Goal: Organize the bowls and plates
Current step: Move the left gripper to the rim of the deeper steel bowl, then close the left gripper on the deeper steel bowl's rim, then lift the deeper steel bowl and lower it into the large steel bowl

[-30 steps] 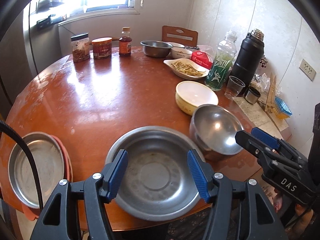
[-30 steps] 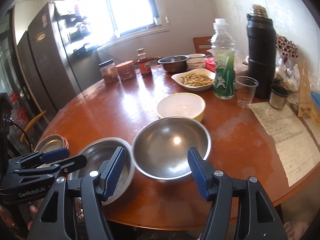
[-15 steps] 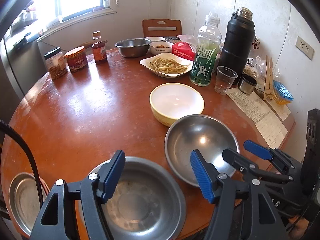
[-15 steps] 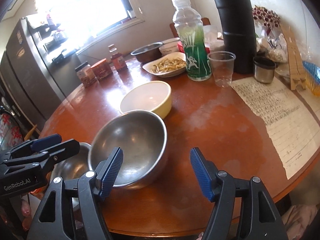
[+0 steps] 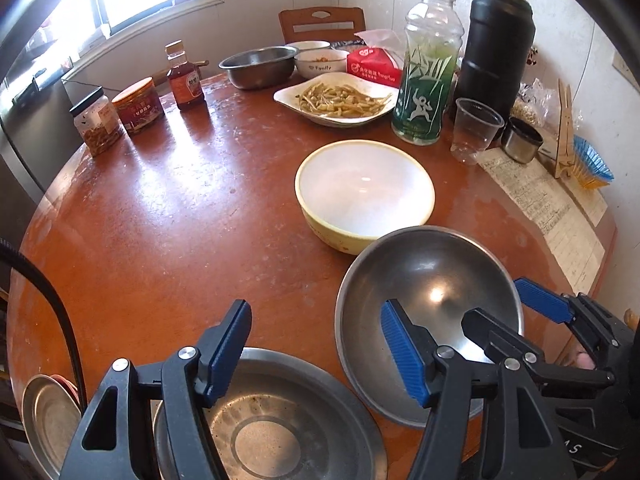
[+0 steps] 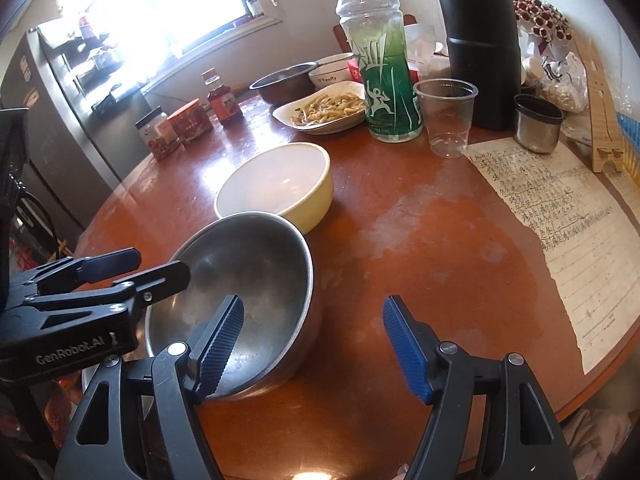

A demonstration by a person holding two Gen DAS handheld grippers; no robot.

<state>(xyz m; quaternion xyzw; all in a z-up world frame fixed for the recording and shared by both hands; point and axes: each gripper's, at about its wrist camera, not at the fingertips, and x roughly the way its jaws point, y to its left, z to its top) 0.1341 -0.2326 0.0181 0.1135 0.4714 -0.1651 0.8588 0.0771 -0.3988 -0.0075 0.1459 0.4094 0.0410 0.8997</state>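
Note:
A round steel bowl (image 5: 428, 280) (image 6: 248, 276) sits near the front edge of the brown table (image 5: 180, 208). A cream bowl (image 5: 364, 192) (image 6: 280, 184) touches it from behind. A wide steel basin (image 5: 280, 420) lies at the front left. My left gripper (image 5: 316, 354) is open above the gap between basin and steel bowl. My right gripper (image 6: 312, 344) is open, its left finger inside the steel bowl and its right finger outside over the table; it also shows in the left wrist view (image 5: 516, 316). A steel plate on a red one (image 5: 48, 420) lies far left.
At the back stand a dish of noodles (image 5: 340, 98), a steel bowl (image 5: 258, 66), a white bowl (image 5: 322, 63), jars (image 5: 138, 106), a sauce bottle (image 5: 185, 78), a green bottle (image 5: 428, 68), a black flask (image 5: 498, 40), a plastic cup (image 5: 474, 128). A paper sheet (image 6: 560, 232) lies right.
Both grippers have moved right and forward. The left one left the basin's centre. The right one now straddles the steel bowl's right rim. Nothing was taken hold of.

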